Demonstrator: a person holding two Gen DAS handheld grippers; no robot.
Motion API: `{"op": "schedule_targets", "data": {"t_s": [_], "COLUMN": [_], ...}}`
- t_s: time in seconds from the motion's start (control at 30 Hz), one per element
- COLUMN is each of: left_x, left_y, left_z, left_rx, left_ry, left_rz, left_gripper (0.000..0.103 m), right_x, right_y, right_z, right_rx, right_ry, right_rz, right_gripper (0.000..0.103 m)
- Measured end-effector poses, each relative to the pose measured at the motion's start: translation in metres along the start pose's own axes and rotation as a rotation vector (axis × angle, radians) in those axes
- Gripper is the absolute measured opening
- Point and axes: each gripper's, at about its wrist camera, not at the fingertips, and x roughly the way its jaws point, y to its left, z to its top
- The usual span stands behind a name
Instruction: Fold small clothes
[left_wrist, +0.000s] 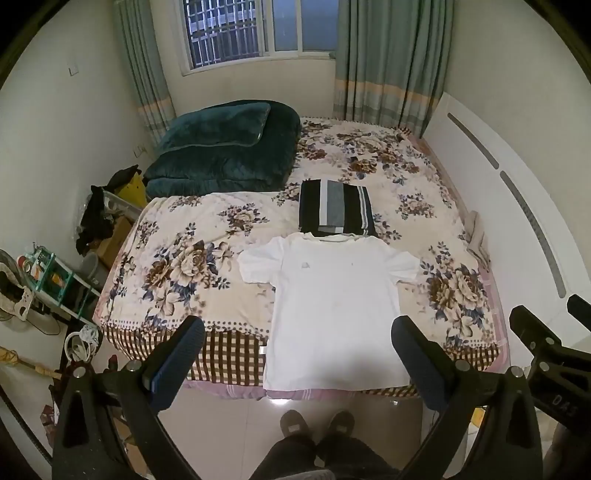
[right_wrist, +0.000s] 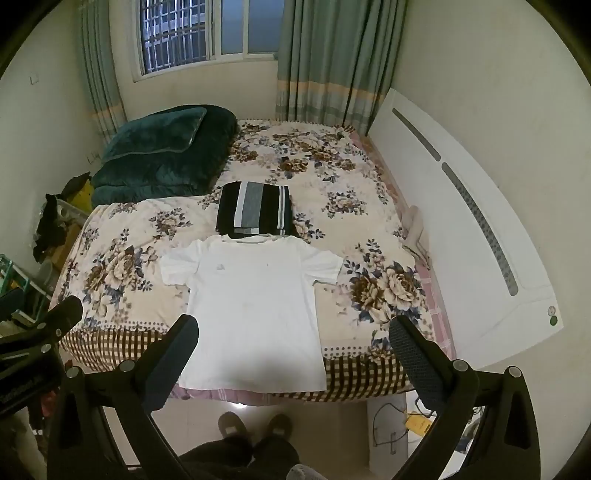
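A white T-shirt lies flat on the floral bedspread, sleeves spread, collar away from me, hem at the near edge of the bed. Just beyond its collar rests a folded black, grey and white striped garment. My left gripper hovers open above the shirt's lower part, nothing between its fingers. My right gripper is likewise open and empty, held above the hem. Each gripper also shows at the edge of the other's view: right gripper body, left gripper body.
A dark green quilt and pillow are piled at the bed's far left. A white headboard runs along the right. Clutter and a shelf stand on the floor at left. The person's feet stand on the tiles by the bed.
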Motion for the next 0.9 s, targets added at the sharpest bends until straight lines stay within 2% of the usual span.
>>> {"op": "schedule_targets", "data": {"t_s": [0.33,0.9], "left_x": [-0.008,-0.012], "left_y": [0.003,0.007], "left_z": [0.019,0.012], "left_rx": [-0.010,-0.018], "left_ry": [-0.012,-0.028], "left_rz": [0.008,0.008], "left_gripper": [0.103,0.103], "right_x": [-0.005,-0.009], "right_y": [0.002,0.003], "right_z": [0.006,0.006], "right_rx": [0.001,0.002], "right_ry": [-0.011,-0.020], "right_rz": [-0.001,0.002], "right_gripper": [0.103,0.103]}}
